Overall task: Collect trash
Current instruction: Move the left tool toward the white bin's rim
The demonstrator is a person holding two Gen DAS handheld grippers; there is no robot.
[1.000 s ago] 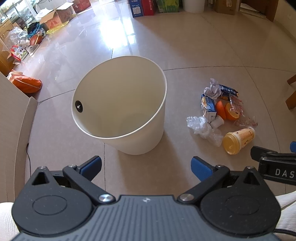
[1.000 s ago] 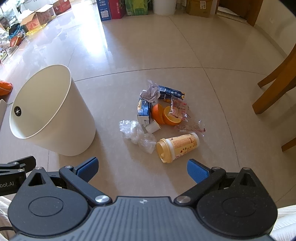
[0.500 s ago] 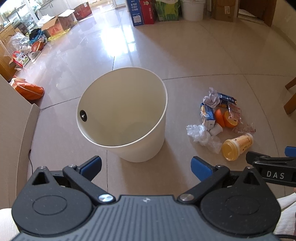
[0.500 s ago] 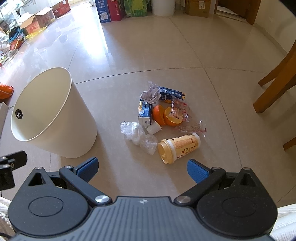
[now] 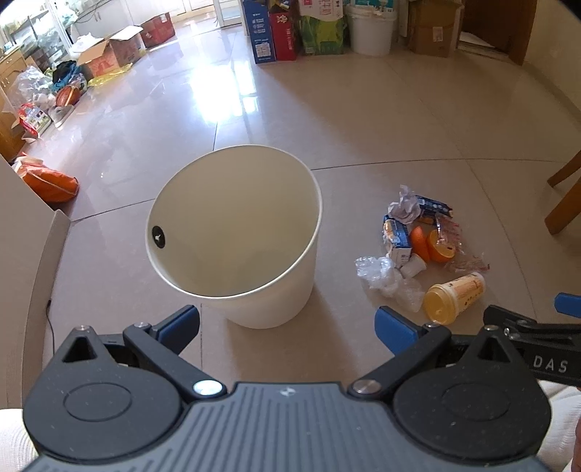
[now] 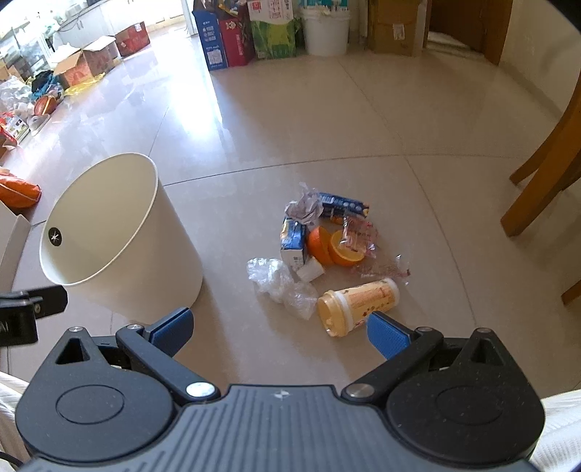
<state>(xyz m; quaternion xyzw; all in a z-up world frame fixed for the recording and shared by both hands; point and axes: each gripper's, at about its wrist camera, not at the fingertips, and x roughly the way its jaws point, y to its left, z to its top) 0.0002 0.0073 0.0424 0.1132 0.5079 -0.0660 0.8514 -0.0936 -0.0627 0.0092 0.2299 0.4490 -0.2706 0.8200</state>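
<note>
A cream waste bin (image 5: 239, 232) (image 6: 120, 236) stands upright on the tiled floor, and its visible inside looks bare. To its right lies a pile of trash: a yellow lidded cup (image 5: 454, 296) (image 6: 357, 303) on its side, crumpled clear plastic (image 5: 386, 276) (image 6: 281, 281), orange halves (image 6: 332, 247), a small carton (image 6: 293, 237), crumpled paper (image 6: 305, 207) and wrappers. My left gripper (image 5: 287, 325) hovers open just short of the bin. My right gripper (image 6: 277, 328) is open above the floor, its right pad (image 6: 385, 332) close to the cup.
Wooden chair legs (image 6: 544, 163) stand at the right. Boxes, bags and a white bucket (image 6: 325, 31) line the far wall. Cartons and clutter (image 5: 72, 72) fill the far left. An orange bag (image 5: 47, 179) lies left of the bin, beside a beige panel (image 5: 29, 254).
Both grippers have drawn back and tilted up, so the bin and the trash sit farther off and more of the room shows. Both stay open.
</note>
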